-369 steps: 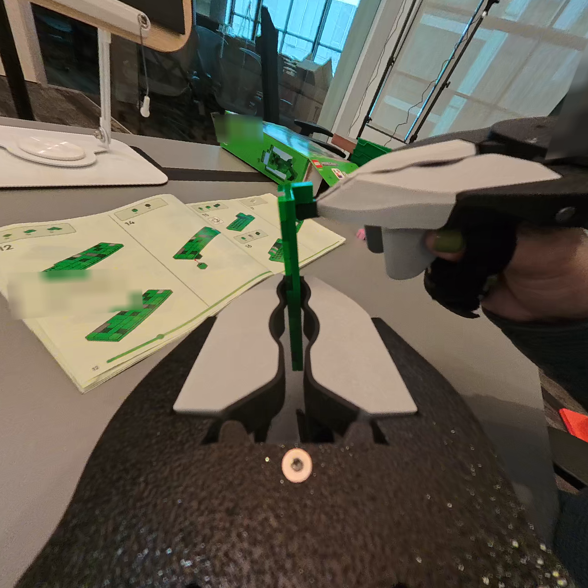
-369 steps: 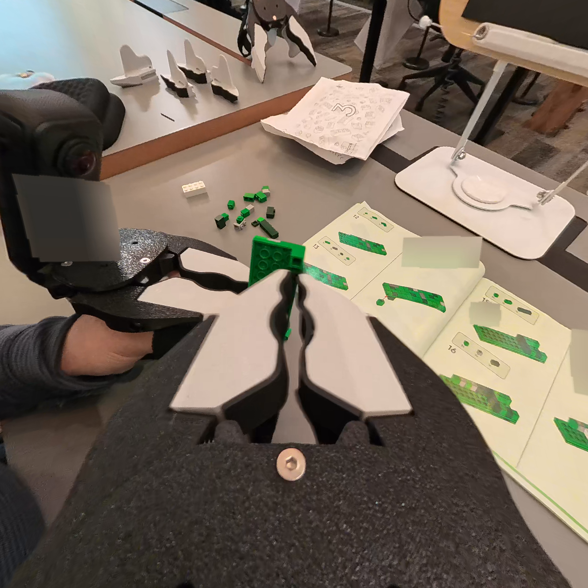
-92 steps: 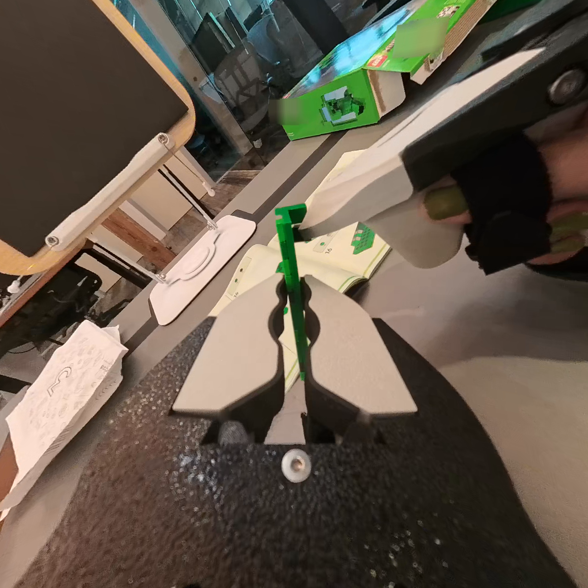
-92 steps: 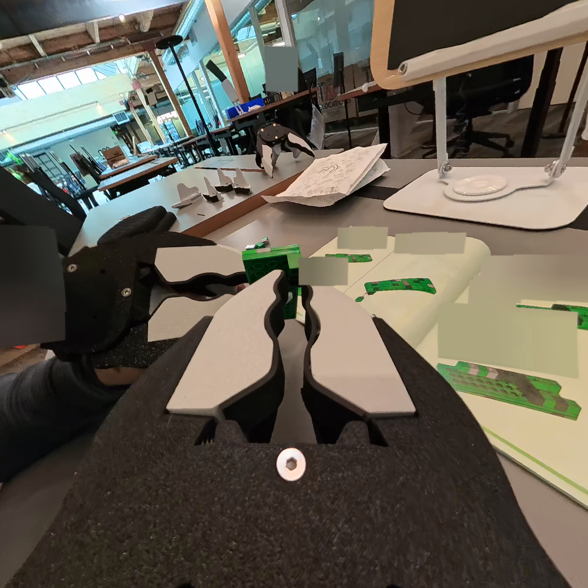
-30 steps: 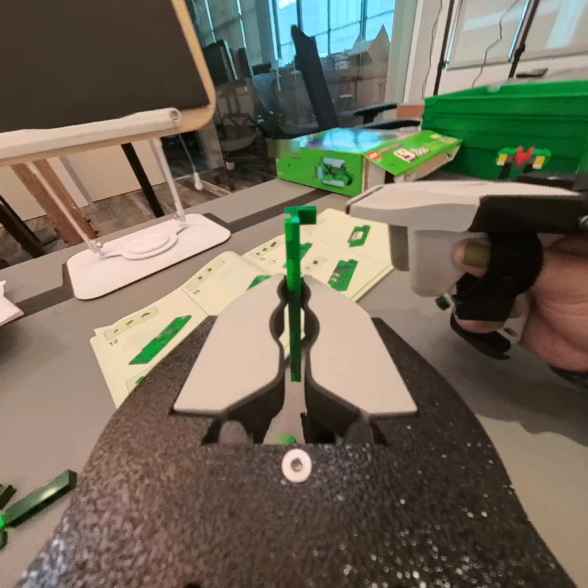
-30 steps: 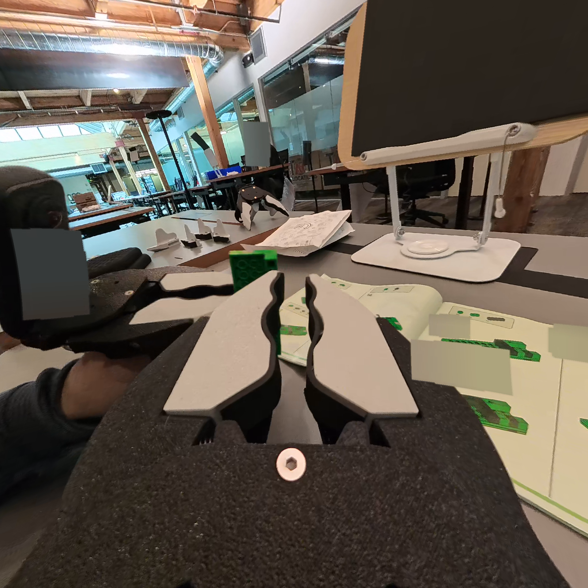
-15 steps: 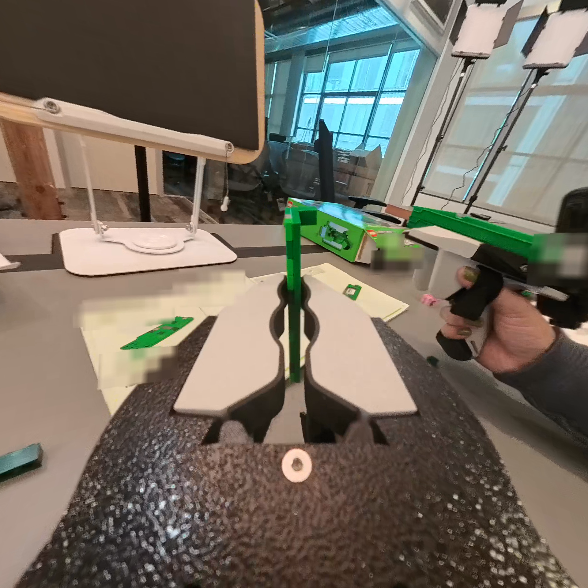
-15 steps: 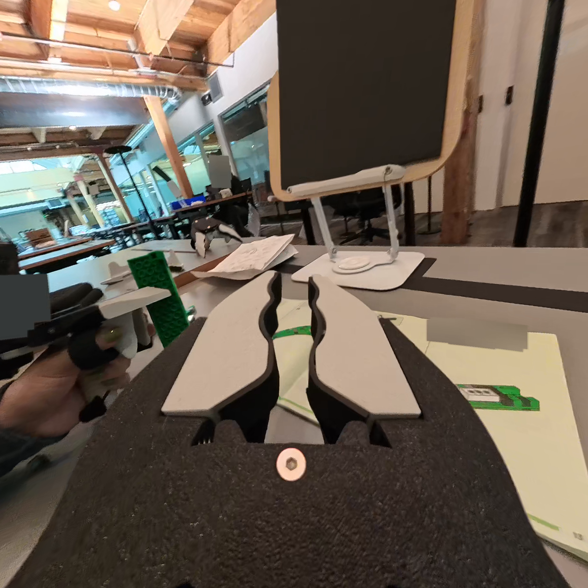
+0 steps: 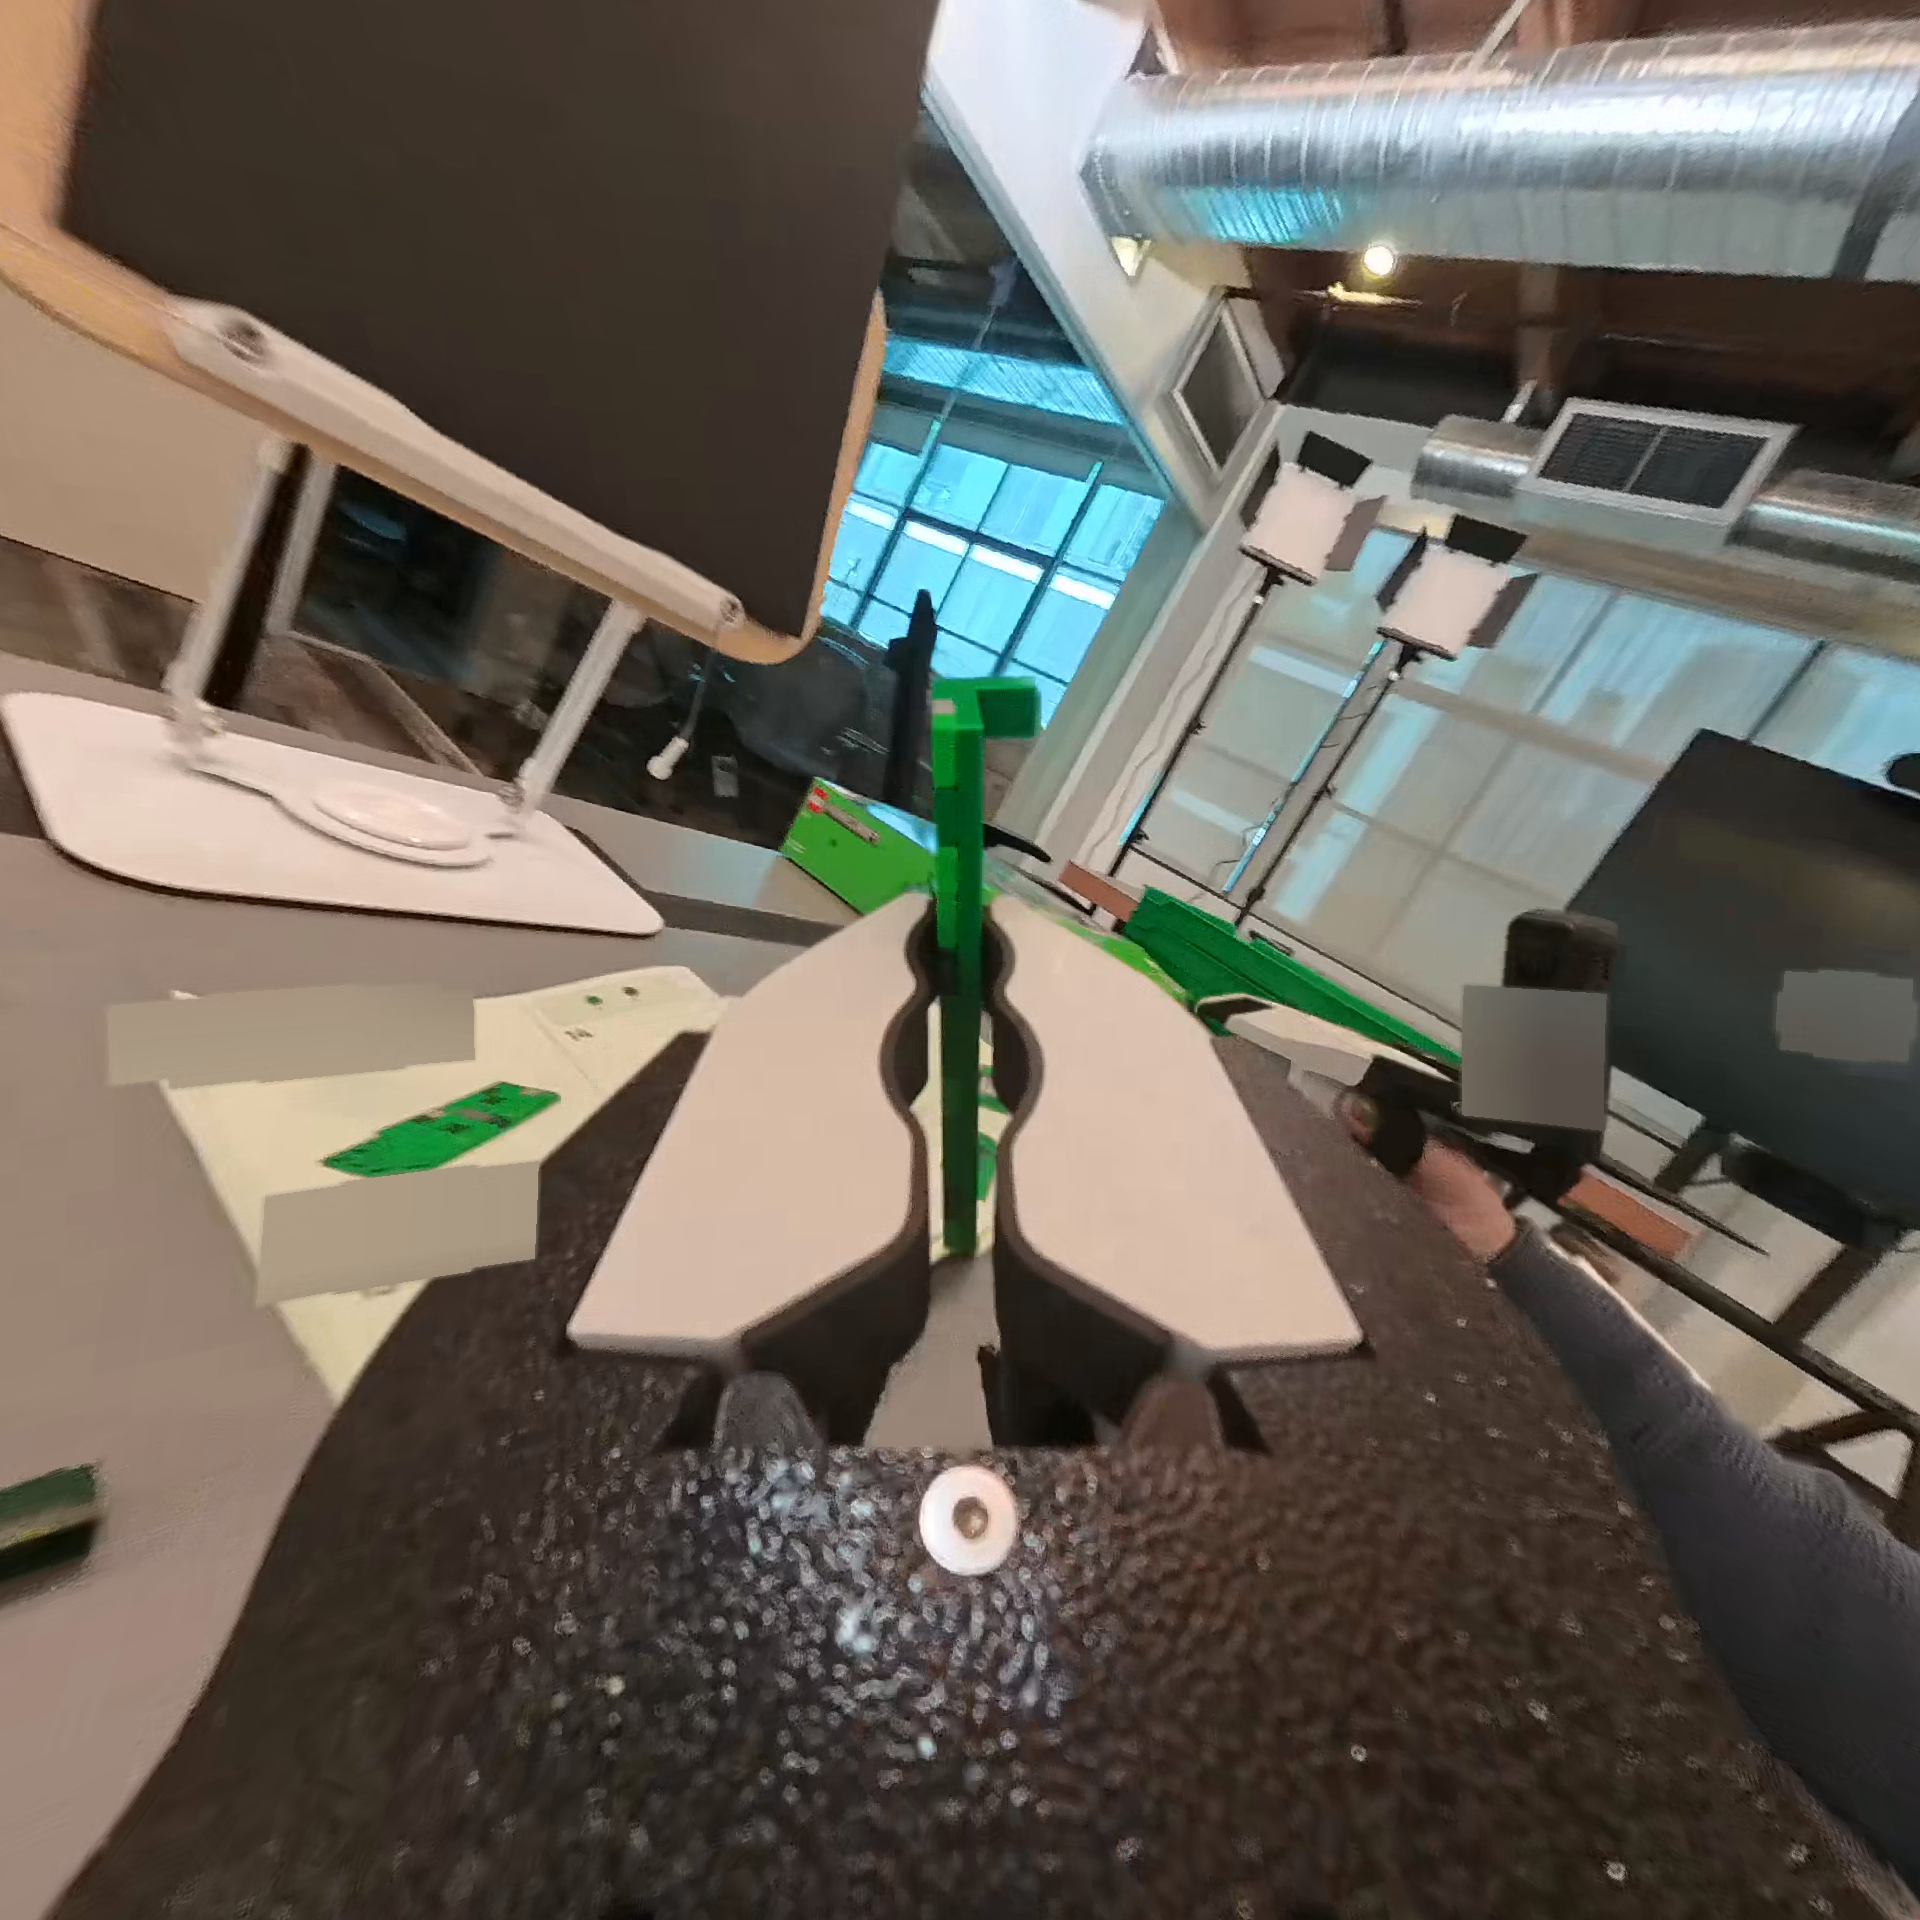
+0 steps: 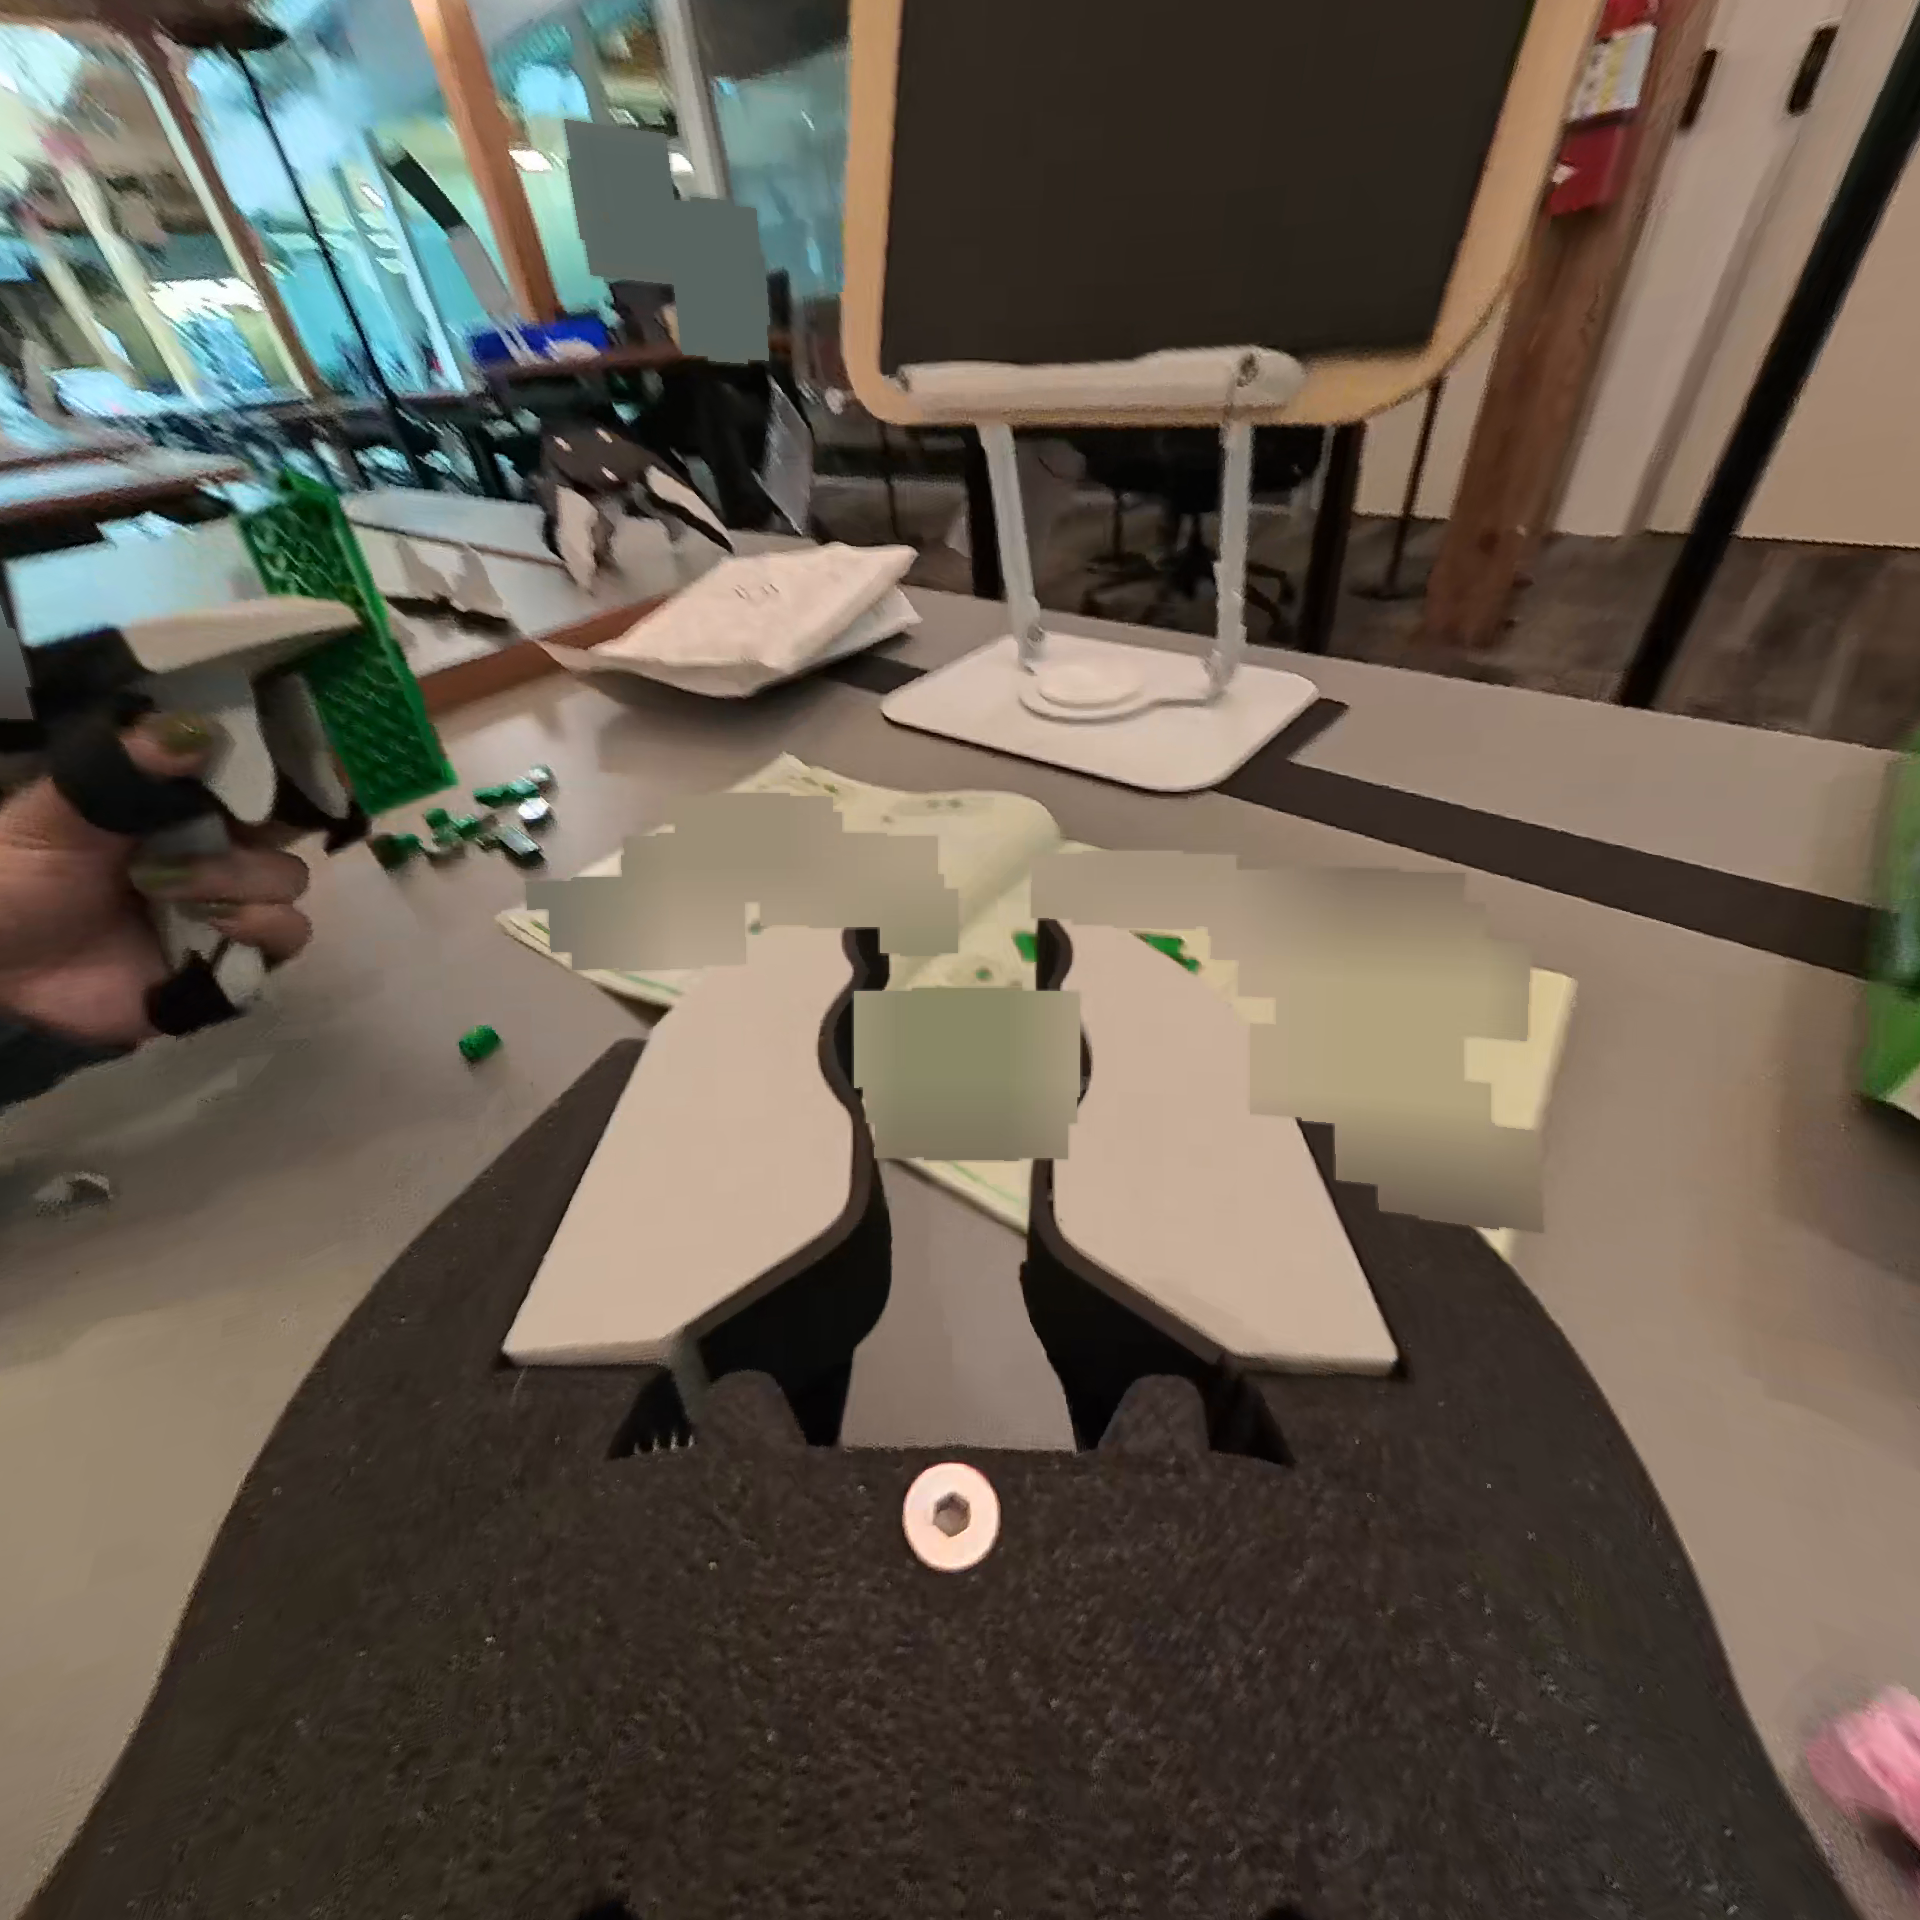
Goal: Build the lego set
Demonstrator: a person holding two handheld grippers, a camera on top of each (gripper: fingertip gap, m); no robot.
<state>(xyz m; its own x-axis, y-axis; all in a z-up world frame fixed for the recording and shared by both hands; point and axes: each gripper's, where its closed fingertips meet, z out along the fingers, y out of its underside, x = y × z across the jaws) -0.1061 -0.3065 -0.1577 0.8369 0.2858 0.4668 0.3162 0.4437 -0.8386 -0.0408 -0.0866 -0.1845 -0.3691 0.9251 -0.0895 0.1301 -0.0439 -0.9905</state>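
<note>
**A:** Left gripper is clamped edge-on on that green brick plate, pads tight on both faces, and it sticks way up past the tips with a little brick on top. Honest worry: only the lower part is pinched, so any bump on that long free end and it twists or pops out, onto the grey table.

**B:** And the right gripper?

**A:** Claw's parted, nothing in it, hanging over the open instruction booklet. Loose green pieces sit out at its 10 o'clock, one stray stud nearer. Easy to swipe those off the table.

**B:** Anything you can't make out?

**A:** Plenty. Booklet pages are patched over, including right between the right fingertips. Everything's motion-smeared, so I can't tell whether that little brick is fully seated.
</note>
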